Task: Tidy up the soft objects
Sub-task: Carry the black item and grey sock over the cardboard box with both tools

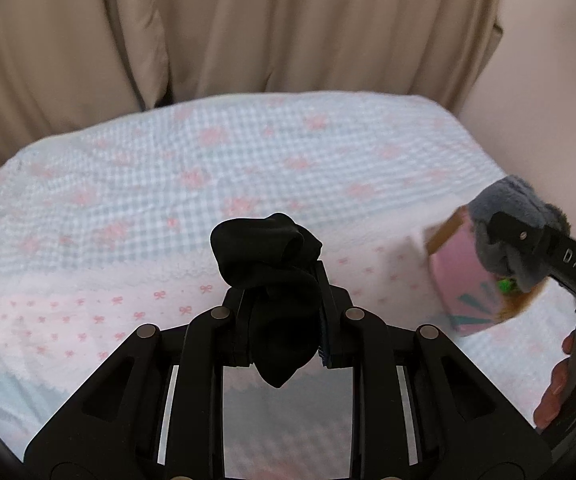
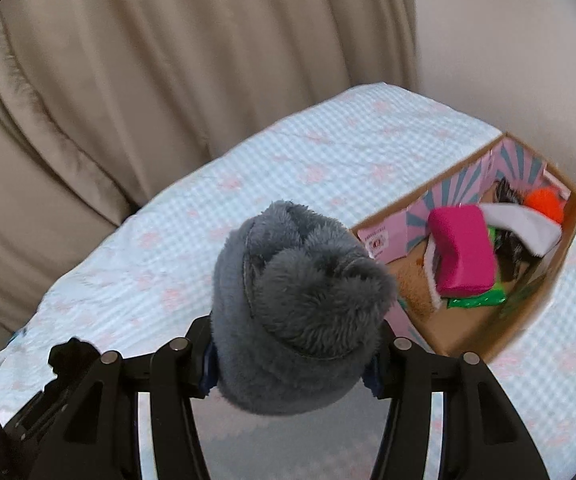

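My left gripper (image 1: 281, 304) is shut on a crumpled black sock (image 1: 271, 276), held above the bed; the sock bunches over the fingertips and hangs down between them. My right gripper (image 2: 292, 344) is shut on a fluffy grey plush item (image 2: 296, 304), which bulges above and below the pads and hides the fingertips. In the left wrist view the right gripper (image 1: 516, 248) shows at the right edge with the grey plush (image 1: 508, 208) in it, over the box. The open cardboard box (image 2: 544, 296), pink inside, lies on the bed to the right of the plush.
The box holds a magenta cushion (image 2: 462, 250), a white cloth (image 2: 524, 224), an orange pompom (image 2: 544, 202), green items (image 2: 476, 300) and dark fuzzy pieces. The bed has a blue-checked sheet (image 1: 247, 168) with pink bows. Beige curtains (image 1: 227, 28) hang behind. A hand (image 1: 560, 380) grips the right handle.
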Tool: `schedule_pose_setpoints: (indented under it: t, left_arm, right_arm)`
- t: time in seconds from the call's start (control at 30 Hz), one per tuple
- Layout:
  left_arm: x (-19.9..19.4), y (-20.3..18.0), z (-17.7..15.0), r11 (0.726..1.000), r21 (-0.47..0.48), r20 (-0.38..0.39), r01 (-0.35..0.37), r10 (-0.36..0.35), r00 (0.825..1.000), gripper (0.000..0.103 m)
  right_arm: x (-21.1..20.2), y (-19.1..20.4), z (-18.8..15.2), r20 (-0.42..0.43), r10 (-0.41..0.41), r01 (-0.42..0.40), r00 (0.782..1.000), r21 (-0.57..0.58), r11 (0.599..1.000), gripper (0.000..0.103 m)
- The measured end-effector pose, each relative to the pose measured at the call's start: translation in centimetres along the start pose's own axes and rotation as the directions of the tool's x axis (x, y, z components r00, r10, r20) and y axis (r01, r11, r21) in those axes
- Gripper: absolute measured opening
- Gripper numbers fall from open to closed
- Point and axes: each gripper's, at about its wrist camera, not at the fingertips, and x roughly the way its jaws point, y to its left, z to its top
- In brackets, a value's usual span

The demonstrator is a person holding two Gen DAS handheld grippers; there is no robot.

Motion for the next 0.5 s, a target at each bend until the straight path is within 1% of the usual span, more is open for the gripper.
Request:
schedule_pose_setpoints:
  t: [0.17,0.23,0.33,0.5]
  left_arm:
    - [-5.2,-2.4,1.7,1.0,-0.019,0.016,0.022,-0.021,1.0,0.019]
    - [-7.2,-3.7,2.1,0.999,-0.019,0.01,0.034,-0.034,0.999,0.019]
    - [-9.5,-5.9,2.4,1.0,-0.008,0.007,0.03,-0.03,1.0,0.019]
    - [-13.1,-10.8,2.6,1.0,0.003,0.025,0.008,-0.008,1.0,0.019]
  right_arm:
    - [-5.4,0.2,2.2,0.013,0.041,-0.04,0.999,-0.046,0.998,0.051]
    - [-7.5,-0.2,3.0,0.02,0.055,-0.053,0.998,-0.063,0.997,0.051]
    - [-10.3,-1.2,4.2,0.028,0.077,-0.074,0.997,-0.084,0.994,0.051]
    - [-14.2,-3.9,6.2,0.036,0.121,-0.115,0.992,-0.136,0.984,0.051]
